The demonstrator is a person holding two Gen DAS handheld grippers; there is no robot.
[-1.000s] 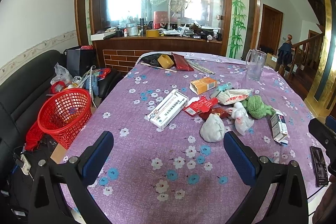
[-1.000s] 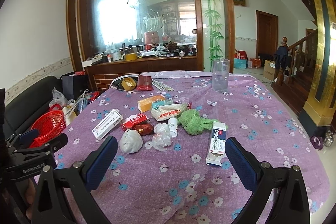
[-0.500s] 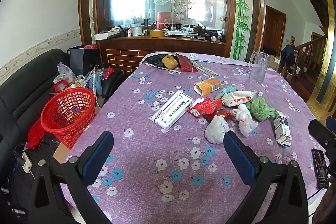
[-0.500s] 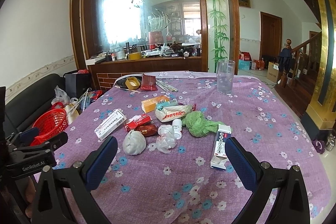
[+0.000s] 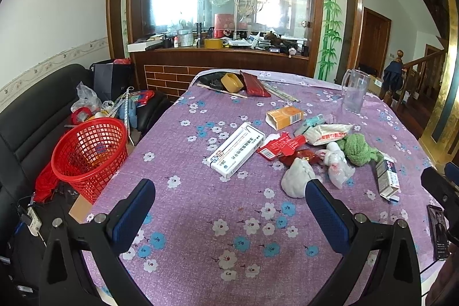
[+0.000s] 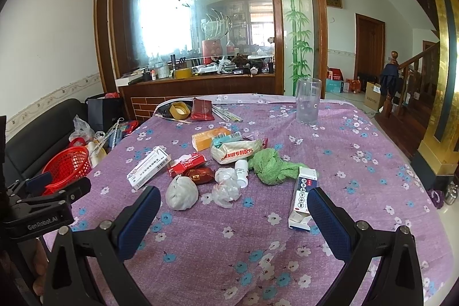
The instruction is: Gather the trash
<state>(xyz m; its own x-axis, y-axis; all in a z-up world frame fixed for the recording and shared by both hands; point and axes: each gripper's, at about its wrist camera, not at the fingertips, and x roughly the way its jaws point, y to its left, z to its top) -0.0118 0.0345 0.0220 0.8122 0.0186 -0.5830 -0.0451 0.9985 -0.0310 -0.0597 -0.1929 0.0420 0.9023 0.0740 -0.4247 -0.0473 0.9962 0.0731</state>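
Both grippers, left (image 5: 229, 208) and right (image 6: 233, 215), hover with jaws spread, holding nothing. Trash clusters mid-surface (image 5: 200, 220): white medicine box (image 5: 235, 149), grey crumpled wad (image 6: 181, 193), green cloth (image 6: 269, 166). The red basket (image 5: 90, 154) sits beside the surface on the left.

Left gripper (image 5: 229, 200) hovering, jaws spread wide, nothing between blue pads (image 5: 130, 215). Both fingers pointing forward, level with each other, black arms angling in from lower corners. Same gripper showing in right wrist view at left edge (image 6: 43, 191), black body, blue pad tip facing forward.

Right gripper (image 6: 233, 210) also gaping wide, holding nothing, blue pads (image 6: 327, 220) facing inward. Its tip peeking into left wrist view at right edge (image 5: 441, 185). Grippers sitting side by side, apart, not touching.
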